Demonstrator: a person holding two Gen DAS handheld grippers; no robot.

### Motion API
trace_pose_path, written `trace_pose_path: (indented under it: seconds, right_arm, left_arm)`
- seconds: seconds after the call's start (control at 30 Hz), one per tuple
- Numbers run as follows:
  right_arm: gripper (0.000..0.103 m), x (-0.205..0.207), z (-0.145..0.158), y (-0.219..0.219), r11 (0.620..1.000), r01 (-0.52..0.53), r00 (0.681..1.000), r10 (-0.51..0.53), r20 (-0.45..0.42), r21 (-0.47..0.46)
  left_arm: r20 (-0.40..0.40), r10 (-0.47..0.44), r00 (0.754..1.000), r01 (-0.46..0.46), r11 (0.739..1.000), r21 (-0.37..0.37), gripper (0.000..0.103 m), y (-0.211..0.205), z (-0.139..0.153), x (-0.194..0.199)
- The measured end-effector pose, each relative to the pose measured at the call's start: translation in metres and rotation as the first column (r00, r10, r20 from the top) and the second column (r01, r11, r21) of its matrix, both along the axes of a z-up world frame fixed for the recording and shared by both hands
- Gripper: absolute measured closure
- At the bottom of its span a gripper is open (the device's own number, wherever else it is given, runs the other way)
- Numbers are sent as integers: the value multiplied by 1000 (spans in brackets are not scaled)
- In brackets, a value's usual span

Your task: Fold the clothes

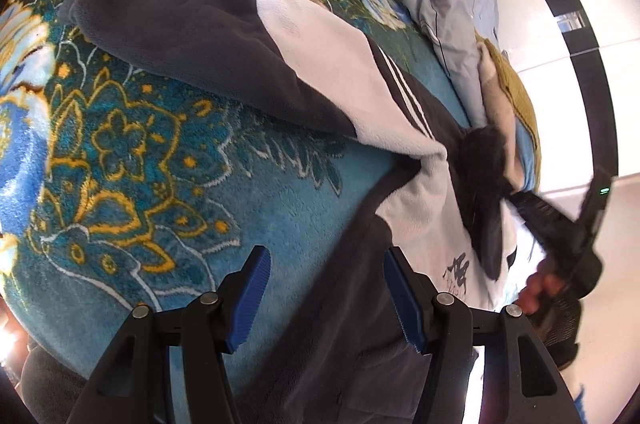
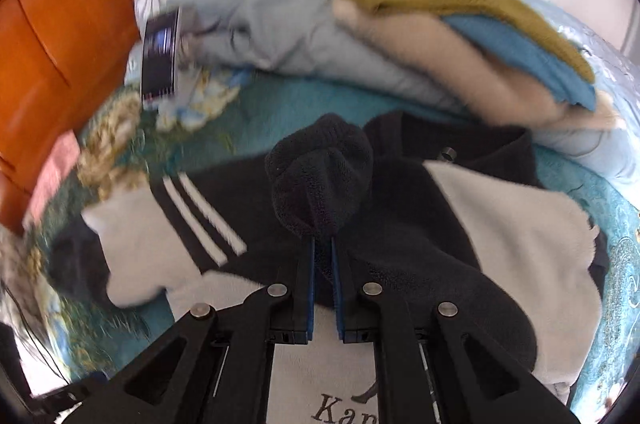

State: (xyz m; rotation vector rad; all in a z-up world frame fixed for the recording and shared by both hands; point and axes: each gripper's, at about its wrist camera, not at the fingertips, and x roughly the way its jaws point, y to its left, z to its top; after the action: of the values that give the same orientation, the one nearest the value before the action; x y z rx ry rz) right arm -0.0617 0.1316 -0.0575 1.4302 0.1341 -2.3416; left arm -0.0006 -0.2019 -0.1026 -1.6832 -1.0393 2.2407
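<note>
on the bed's teal blanket [image 1: 280, 192] lies a black-and-white fleece jacket [image 1: 320, 64]. right gripper [image 2: 323, 244] has its fingers clamped on the black sleeve cuff [image 2: 320, 176], lifted over the jacket's middle. left gripper [image 1: 326, 300] hovers at the near hem, fingers apart and holding nothing. folded clothes [image 2: 460, 36] sit far right.

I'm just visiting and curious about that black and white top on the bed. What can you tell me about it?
The fleece jacket looks soft and fuzzy, black with pale grey-white panels, two white stripes and dark lettering. It lies spread and rumpled on the teal floral blanket. One black sleeve cuff is pinched in the shut right claw; the left claw hangs open above its edge.
</note>
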Motion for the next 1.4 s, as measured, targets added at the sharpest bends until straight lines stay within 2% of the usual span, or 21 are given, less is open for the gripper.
trace_pose_path:
  seconds: [0.13,0.17,0.23,0.3,0.37,0.47,0.57,0.63,0.73,0.87,1.03,1.13,1.2,1.27,1.3,1.33,1.4]
  right_arm:
    - [89,12,-18,-17,995,-102,993,102,52,6]
    - [86,15,-18,-21,991,-137,989,136,56,3]
    - [65,26,-12,-26,980,-198,980,197,27,35]
    - [59,31,-3,-16,978,-208,978,208,18,7]
    - [58,34,6,-6,977,-211,977,211,8,-19]
    - [54,27,17,43,997,-64,998,64,-3,-47]
    - [48,18,19,104,987,136,991,-135,19,-87]
    - [47,16,14,150,953,285,958,-279,63,-106]
    - [47,22,1,211,876,468,880,-451,148,-113]
    - [47,42,-18,257,803,585,801,-550,238,-116]
    - [47,61,-36,272,766,635,754,-586,296,-100]
    - [47,64,-38,273,760,643,747,-593,299,-99]
    - [47,62,-35,271,762,640,752,-593,289,-100]
    - [47,56,-29,269,768,631,762,-587,272,-111]
    - [47,52,-26,268,771,626,768,-584,264,-116]
    - [47,48,-22,268,776,619,775,-580,252,-117]
    - [47,36,-15,266,794,597,794,-564,225,-118]
  left_arm:
    - [-21,7,1000,-7,1000,20,40,2,4,-15]
    - [-29,5,1000,-4,1000,25,40,4,6,-20]
    - [-46,-6,999,8,999,33,40,11,12,-32]
    - [-66,-30,997,33,999,37,40,20,18,-45]
    - [-92,-75,993,78,996,31,39,34,27,-61]
    - [-123,-144,982,147,989,17,39,58,38,-88]
    - [-137,-202,970,204,979,2,39,85,43,-113]
    - [-136,-244,960,245,969,-11,39,104,44,-131]
    - [-109,-287,952,286,958,-29,39,128,37,-155]
    - [-29,-317,948,315,948,-40,39,154,15,-174]
    - [31,-288,957,289,957,-16,41,161,-3,-181]
    - [46,-258,965,259,966,-11,55,159,-5,-183]
    - [52,-265,963,266,964,-16,78,163,-6,-185]
    - [43,-277,960,278,960,-36,82,167,-5,-184]
    - [30,-285,958,287,956,-61,97,169,-3,-183]
    - [15,-293,956,293,952,-88,99,171,2,-180]
    - [-18,-278,960,275,957,-94,99,167,10,-174]
